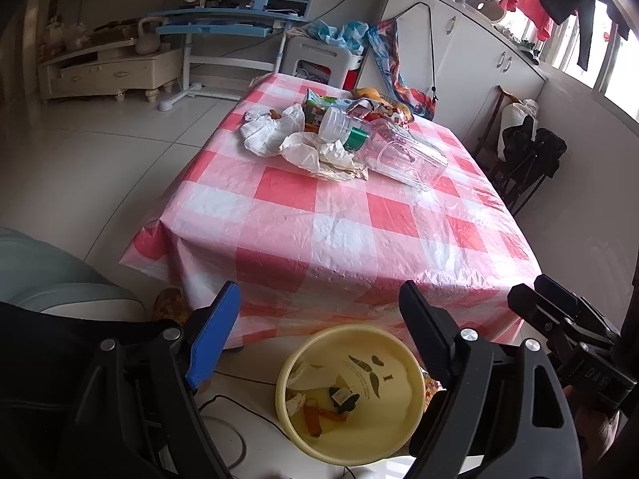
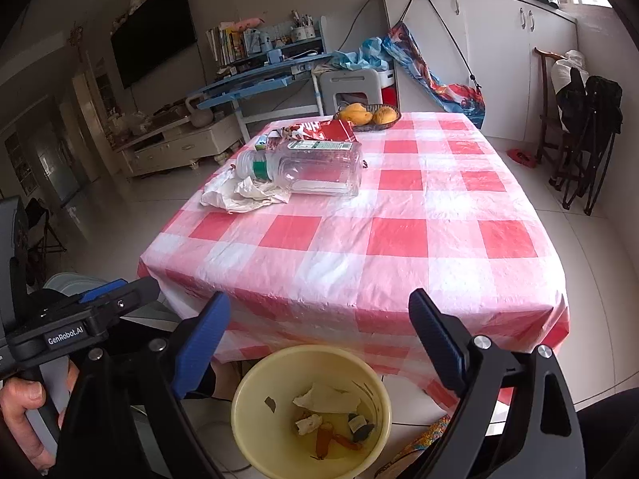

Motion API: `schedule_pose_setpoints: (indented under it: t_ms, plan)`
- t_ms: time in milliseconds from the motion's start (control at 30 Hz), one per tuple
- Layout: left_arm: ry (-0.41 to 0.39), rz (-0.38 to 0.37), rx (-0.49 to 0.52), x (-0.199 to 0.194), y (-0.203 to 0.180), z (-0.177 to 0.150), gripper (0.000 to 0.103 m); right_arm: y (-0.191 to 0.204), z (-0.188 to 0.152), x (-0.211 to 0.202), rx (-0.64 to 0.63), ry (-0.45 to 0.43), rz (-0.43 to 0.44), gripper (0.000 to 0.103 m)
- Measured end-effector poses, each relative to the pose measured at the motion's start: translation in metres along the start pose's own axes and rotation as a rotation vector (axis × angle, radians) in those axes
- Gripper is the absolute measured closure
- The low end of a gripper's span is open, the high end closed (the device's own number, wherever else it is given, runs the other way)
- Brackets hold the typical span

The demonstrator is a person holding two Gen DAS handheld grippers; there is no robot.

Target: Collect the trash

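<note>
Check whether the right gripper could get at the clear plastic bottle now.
Probably yes: right gripper is open and empty, and bare tablecloth lies between it and the clear plastic bottle.

Home living room, wall television, checked dining table, bookshelf desk

The round yellow plastic bin and red-checked plastic tablecloth are viewed closely, downward, by both wrist cameras.

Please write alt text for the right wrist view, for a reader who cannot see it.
An open, empty gripper hangs above a yellow bin holding scraps, in front of a table with a red-and-white checked cloth. On the table lie a clear plastic bottle, crumpled paper and a bowl of fruit.
</note>
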State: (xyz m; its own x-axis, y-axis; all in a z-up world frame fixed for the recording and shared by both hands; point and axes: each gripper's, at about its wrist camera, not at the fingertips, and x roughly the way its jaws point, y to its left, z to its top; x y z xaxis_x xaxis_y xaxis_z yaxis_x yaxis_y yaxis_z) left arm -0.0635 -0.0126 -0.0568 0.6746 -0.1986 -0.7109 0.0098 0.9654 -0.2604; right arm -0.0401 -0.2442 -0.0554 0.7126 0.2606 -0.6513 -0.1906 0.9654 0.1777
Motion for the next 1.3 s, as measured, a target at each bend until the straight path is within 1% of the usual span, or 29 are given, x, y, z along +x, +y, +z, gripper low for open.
schedule_pose_setpoints:
  t_ms: [633, 1300]
  plan:
    - [-0.004, 0.016, 0.005, 0.0031, -0.0022, -0.0013, 0.02, 0.007, -0.0045, 0.0052, -0.027, 0.024, 0.003, 0.015]
    - [-0.002, 0.021, 0.006, 0.004, -0.0015, -0.0015, 0.019, 0.01, -0.0054, 0.0077, -0.034, 0.033, 0.005, 0.015]
